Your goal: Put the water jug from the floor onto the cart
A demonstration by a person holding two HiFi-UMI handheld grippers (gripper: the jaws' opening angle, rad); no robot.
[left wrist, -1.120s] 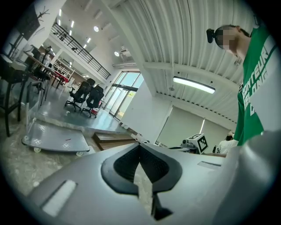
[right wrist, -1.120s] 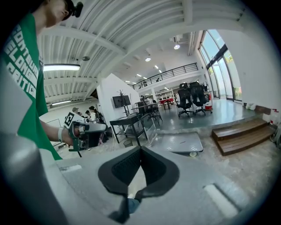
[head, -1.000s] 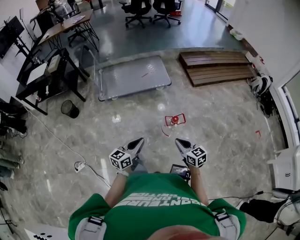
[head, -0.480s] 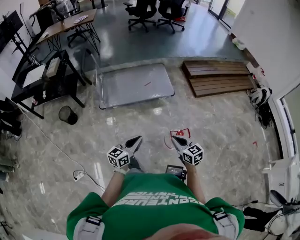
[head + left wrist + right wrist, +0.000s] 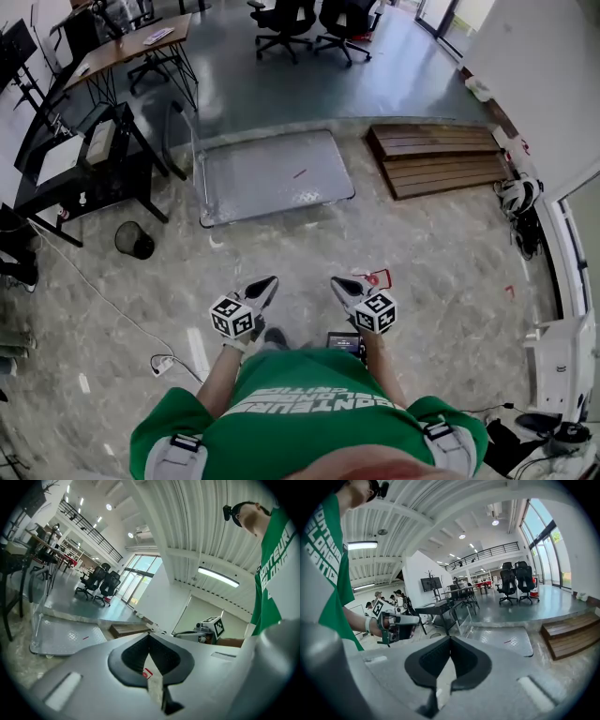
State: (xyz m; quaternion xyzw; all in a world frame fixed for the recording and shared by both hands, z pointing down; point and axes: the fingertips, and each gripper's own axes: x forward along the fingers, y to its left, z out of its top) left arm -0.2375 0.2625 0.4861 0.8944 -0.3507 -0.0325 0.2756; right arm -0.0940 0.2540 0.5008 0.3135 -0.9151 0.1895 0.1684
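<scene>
The person has walked forward across the marble floor [image 5: 450, 253]. The red floor mark [image 5: 377, 277], which a second ago lay well ahead of the right gripper [image 5: 343, 286], now sits just beside it on the right, and the cart [image 5: 253, 178] has drawn nearer. Both grippers have travelled along in front of the waist without changing posture. The left gripper [image 5: 263, 285] has its jaws closed tip to tip with nothing between them, and the right gripper is shut and empty too. I read this as the approach walk only, with nothing picked up and the lift not yet begun. The water jug itself is nowhere to be seen in any view, so I cannot say where on the floor it stands, which way it points or how its long axis lies. It may be outside what the cameras cover. The cart is plain enough: a flat grey deck ahead of the person. Its long axis runs left to right, the right end swung slightly farther away. Its upright push handle [image 5: 195, 150] is at the left end, so the near long side lies open for loading.
</scene>
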